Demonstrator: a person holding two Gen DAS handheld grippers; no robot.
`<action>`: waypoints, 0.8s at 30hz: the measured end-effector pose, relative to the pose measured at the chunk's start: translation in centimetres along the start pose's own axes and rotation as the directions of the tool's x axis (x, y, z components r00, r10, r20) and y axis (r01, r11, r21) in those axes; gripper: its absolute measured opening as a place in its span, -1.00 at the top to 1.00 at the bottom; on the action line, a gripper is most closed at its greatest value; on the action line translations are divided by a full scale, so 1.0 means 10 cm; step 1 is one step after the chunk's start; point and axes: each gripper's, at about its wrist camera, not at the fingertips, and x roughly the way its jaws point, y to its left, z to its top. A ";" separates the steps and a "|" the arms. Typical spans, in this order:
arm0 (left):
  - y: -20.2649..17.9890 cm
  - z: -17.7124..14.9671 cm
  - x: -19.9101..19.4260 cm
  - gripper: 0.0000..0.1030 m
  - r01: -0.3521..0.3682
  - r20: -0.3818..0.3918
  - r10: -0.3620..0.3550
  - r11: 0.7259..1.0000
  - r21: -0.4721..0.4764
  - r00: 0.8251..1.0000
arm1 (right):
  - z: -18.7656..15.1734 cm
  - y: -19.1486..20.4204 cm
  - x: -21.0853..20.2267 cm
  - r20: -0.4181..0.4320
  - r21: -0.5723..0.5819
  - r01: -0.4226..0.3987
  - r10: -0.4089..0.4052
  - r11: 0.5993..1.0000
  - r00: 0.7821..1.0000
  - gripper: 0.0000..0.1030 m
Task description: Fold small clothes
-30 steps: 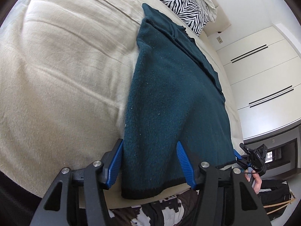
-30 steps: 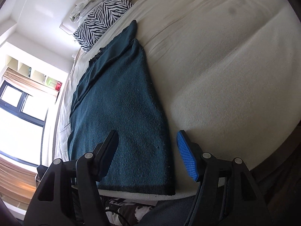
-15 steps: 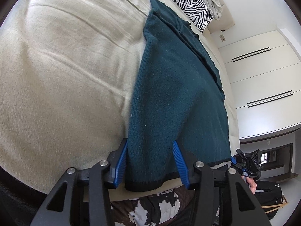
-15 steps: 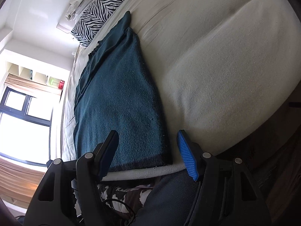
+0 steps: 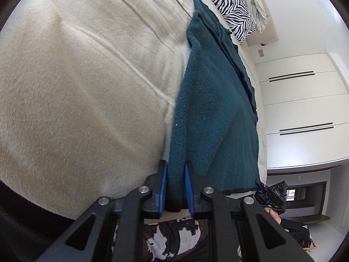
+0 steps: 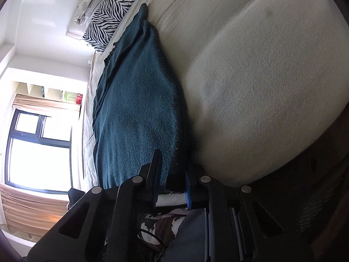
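Jaws of the left gripper (image 5: pixel 176 187) stand narrow, pinching the near left corner of the teal sweater (image 5: pixel 209 109) between blue pads (image 5: pixel 163 187); the cloth bunches into a thick ridge that rises straight out of the pinch. Beside that ridge a flap of the same knit folds over and ends in a diagonal edge. Jaws of the right gripper (image 6: pixel 171 175) are likewise drawn close, clamped on the sweater (image 6: pixel 139 113) at its near right corner (only a strip of the blue pad shows past the dark cloth).

The sweater lies lengthwise on the bed (image 5: pixel 82 91), its dark-banded hem at the near edge of the mattress, its body running away toward the head of the bed, where it narrows to a point. In the left view the right gripper (image 5: pixel 271 196) shows small at the far hem corner, with a bit of the person's hand below it.

Around the garment the cream bedcover (image 6: pixel 261 76) is creased in long soft lines. A zebra-striped pillow (image 5: pixel 231 6) sits just past the sweater's far tip, with crumpled pale bedding (image 6: pixel 87 6) next to it. White wardrobe doors (image 5: pixel 305 100) stand on one side of the bed, a bright window (image 6: pixel 39 148) with a tan blind on the other, and open shelves (image 6: pixel 48 91) above it.
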 end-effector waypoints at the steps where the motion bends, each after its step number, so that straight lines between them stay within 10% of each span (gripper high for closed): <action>1: 0.01 -0.01 0.00 0.78 -0.001 0.000 0.001 1.000 -0.001 1.000 | 0.00 0.00 0.00 0.001 -0.003 0.006 -0.006 1.000 1.000 0.82; 13: -0.15 0.01 -0.23 0.86 0.077 0.066 -0.078 0.997 0.014 0.995 | 0.06 0.19 -0.12 0.056 -0.060 0.017 -0.014 0.998 0.998 0.88; 24: -0.33 0.25 -0.55 0.86 0.319 0.163 -0.307 0.946 -0.051 0.938 | 0.35 0.53 -0.33 0.172 -0.043 -0.172 0.177 0.984 0.969 0.89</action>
